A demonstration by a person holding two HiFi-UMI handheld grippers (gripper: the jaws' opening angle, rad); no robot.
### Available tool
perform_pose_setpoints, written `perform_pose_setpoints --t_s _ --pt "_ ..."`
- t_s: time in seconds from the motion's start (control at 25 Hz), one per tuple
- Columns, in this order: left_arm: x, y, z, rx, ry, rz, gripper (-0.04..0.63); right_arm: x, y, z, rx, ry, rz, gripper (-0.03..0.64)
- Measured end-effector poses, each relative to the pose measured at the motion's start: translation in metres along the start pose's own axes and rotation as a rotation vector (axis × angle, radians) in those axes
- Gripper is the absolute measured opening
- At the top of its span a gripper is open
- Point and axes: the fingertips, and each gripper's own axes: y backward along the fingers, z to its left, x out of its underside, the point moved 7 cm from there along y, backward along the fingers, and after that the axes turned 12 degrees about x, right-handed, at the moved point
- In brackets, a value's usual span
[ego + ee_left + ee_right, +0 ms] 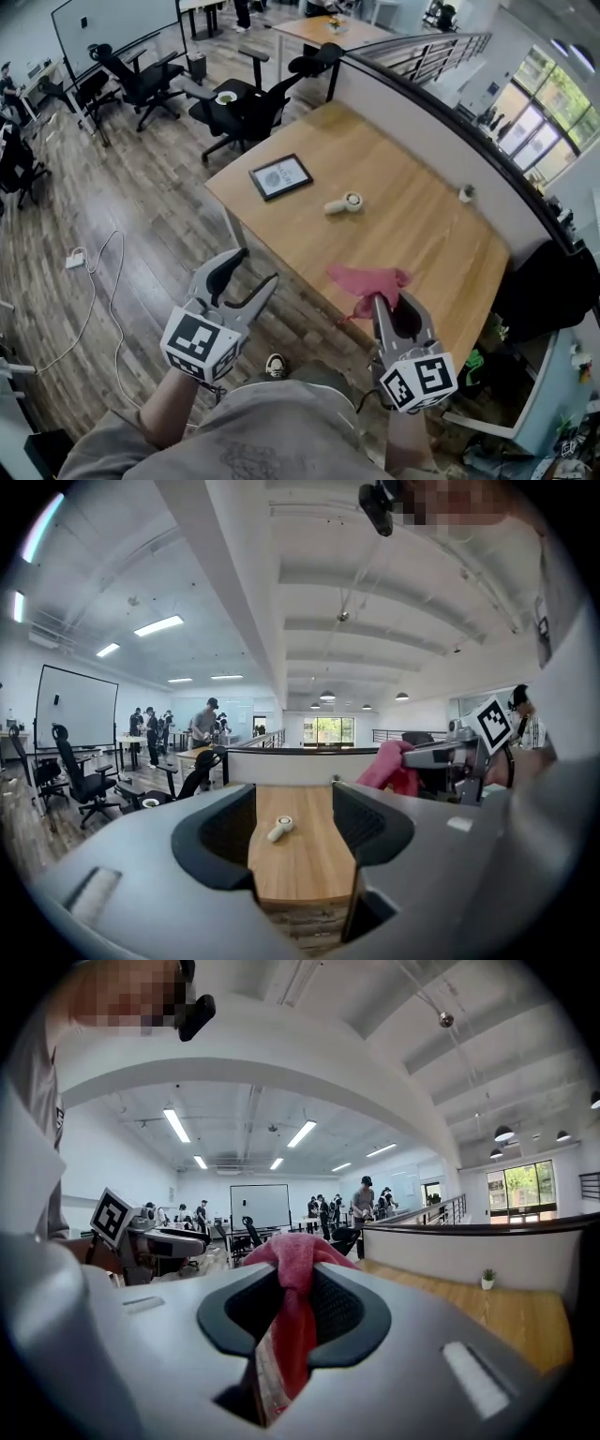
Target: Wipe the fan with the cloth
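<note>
A small white hand-held fan (343, 203) lies on the wooden table (422, 234), near its middle. My right gripper (384, 302) hangs over the table's near edge, shut on a pink cloth (368, 280) that bunches out past its jaws. In the right gripper view the cloth (298, 1262) is pinched between the jaws of the right gripper (292, 1321) and hangs down. My left gripper (258, 265) is open and holds nothing, off the table's near-left side over the floor. In the left gripper view the fan (278, 828) shows far off between the open jaws of the left gripper (292, 825).
A framed tablet (281, 176) lies on the table left of the fan. A tiny potted plant (466, 193) stands by the partition wall (441, 122) at the far edge. Office chairs (239, 108) stand beyond the table's left end. A cable (94, 281) runs across the floor.
</note>
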Motion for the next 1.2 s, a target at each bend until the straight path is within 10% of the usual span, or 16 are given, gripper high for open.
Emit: perform_pose_setpoints --t_s 1.2 --pt "0.04 -0.248 0.106 0.092 -0.052 0.266 0.258 0.048 -0.198 -0.157 0.092 -0.015 0.194 0.087"
